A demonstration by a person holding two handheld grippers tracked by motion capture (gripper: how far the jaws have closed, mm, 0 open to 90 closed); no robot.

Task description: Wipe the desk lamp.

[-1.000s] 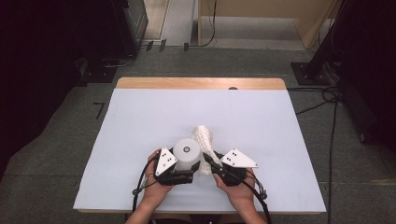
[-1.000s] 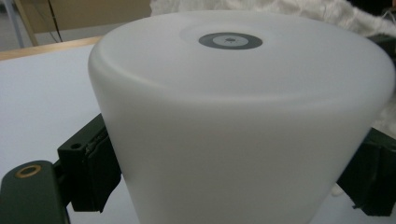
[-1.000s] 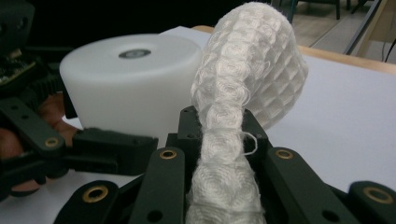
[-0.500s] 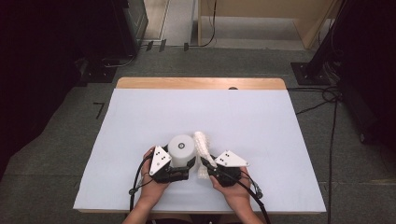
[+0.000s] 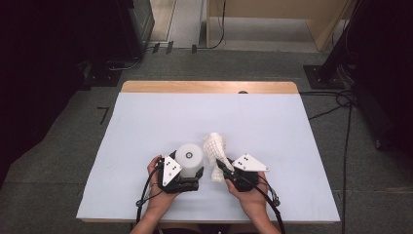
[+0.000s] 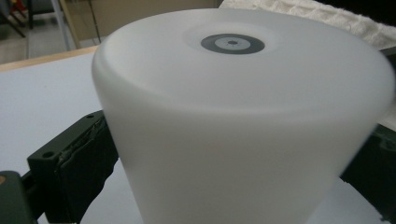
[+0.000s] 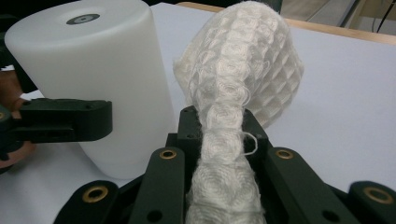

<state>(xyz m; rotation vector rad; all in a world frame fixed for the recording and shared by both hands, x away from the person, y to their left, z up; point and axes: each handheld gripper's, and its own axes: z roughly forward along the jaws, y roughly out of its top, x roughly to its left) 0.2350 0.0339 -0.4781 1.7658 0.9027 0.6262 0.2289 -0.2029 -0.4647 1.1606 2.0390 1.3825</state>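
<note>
Your left claw [image 5: 195,171] is clamped around the white cylinder [image 5: 189,157], one black jaw on each side of its wall, and in the left gripper view those jaws sit pressed against the lower flanks of that smooth, matte body. The cylinder stands upright on the pale blue worktop [image 5: 146,126], with a small dark ring [image 6: 232,44] in the middle of its flat top face. That cylinder is your landmark: it sits toward your edge of the worktop, a little left of centre.

Just to the right of the cylinder, your right claw [image 5: 220,168] is pinched tight on the white waffle-weave cloth [image 5: 215,146]. In the right gripper view the cloth [image 7: 233,93] is squeezed into a narrow neck between the two black jaws, then balloons out above them into a rounded, textured bundle. A loose thread loops off the neck on the side away from the cylinder. The bundle rises beside the cylinder [image 7: 93,70], close to its wall; you cannot tell from here whether they touch.

From above, the cloth leans up and away from you, its puffed end reaching about level with the far side of the cylinder's top. Both of your hands [image 5: 160,195] sit nearer to you than the cylinder, one on each side of it, with the grey three-cornered plates on top of the grippers and cables trailing back toward you.
</note>
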